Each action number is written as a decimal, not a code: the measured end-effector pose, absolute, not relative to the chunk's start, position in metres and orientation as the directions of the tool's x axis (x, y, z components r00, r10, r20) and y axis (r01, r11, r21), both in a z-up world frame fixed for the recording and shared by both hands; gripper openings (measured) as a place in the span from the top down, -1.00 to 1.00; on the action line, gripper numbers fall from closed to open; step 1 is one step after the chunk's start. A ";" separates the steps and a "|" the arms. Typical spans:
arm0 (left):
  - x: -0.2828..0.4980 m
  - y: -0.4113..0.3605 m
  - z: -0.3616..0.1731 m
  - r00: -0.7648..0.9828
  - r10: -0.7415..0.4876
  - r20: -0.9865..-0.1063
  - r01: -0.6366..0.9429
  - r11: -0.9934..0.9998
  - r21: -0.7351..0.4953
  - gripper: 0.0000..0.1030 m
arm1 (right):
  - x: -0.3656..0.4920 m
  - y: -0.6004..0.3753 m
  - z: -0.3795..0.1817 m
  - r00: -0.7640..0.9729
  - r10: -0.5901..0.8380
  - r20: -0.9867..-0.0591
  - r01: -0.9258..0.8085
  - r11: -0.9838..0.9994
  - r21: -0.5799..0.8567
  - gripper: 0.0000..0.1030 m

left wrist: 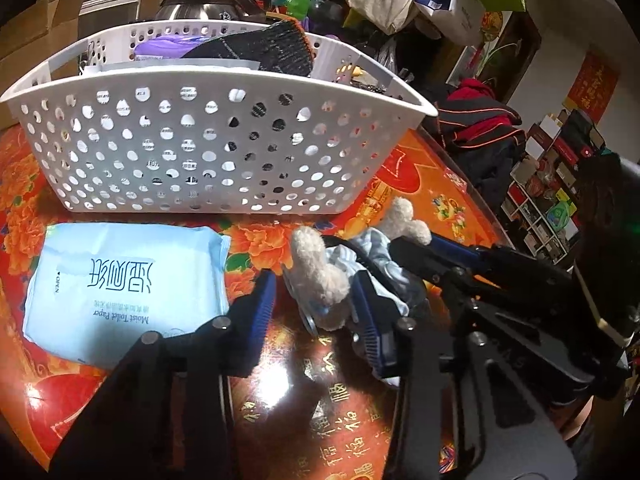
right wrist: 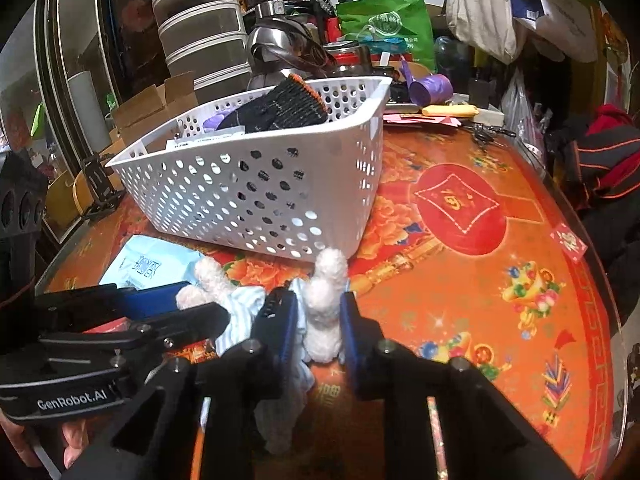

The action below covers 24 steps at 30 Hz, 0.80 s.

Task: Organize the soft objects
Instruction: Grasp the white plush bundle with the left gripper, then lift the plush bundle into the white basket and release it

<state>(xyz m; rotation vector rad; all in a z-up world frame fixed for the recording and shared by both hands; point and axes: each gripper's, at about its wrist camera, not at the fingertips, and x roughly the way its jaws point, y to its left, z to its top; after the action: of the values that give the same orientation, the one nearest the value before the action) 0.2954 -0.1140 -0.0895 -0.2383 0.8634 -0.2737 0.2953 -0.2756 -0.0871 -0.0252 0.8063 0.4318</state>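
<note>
A small cream plush toy in blue-and-white striped clothes (left wrist: 320, 280) lies on the red table in front of a white perforated basket (left wrist: 208, 148). My left gripper (left wrist: 316, 304) is open around one plush limb, its fingers apart on either side. My right gripper (right wrist: 318, 320) is shut on another plush limb (right wrist: 324, 304); it also shows in the left wrist view (left wrist: 416, 248). The basket (right wrist: 260, 184) holds a black knitted glove (right wrist: 280, 108) and a purple item (left wrist: 168, 46). A light blue pack of moist toilet paper (left wrist: 124, 288) lies left of the plush.
The red and orange patterned round table (right wrist: 480, 260) extends to the right. A steel kettle (right wrist: 276, 44), green bag (right wrist: 388, 24), cardboard boxes (right wrist: 152, 108) and clutter stand behind the basket. Red and black clothing (right wrist: 600, 160) lies at the far right.
</note>
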 end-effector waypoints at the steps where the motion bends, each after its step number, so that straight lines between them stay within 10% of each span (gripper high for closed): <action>1: 0.295 -0.115 -0.089 0.621 -0.331 -0.710 0.144 0.939 -0.312 0.42 | 0.295 -0.275 -0.088 0.609 0.362 -0.706 -0.383 0.914 0.138 0.68; 6: 0.296 -0.120 -0.087 0.621 -0.343 -0.705 0.172 0.937 -0.305 0.72 | 0.294 -0.278 -0.089 0.609 0.362 -0.706 -0.376 0.915 0.144 0.74; 24: 0.255 -0.109 -0.053 0.689 -0.407 -0.600 0.276 0.912 -0.302 0.74 | 0.263 -0.279 -0.062 0.667 0.373 -0.645 -0.358 0.920 0.161 0.76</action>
<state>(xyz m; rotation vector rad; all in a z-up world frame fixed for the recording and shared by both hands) 0.2547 -0.1092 -0.0527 -0.1942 0.7152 -0.3851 0.2626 -0.2792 -0.0615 0.0216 0.7321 0.4123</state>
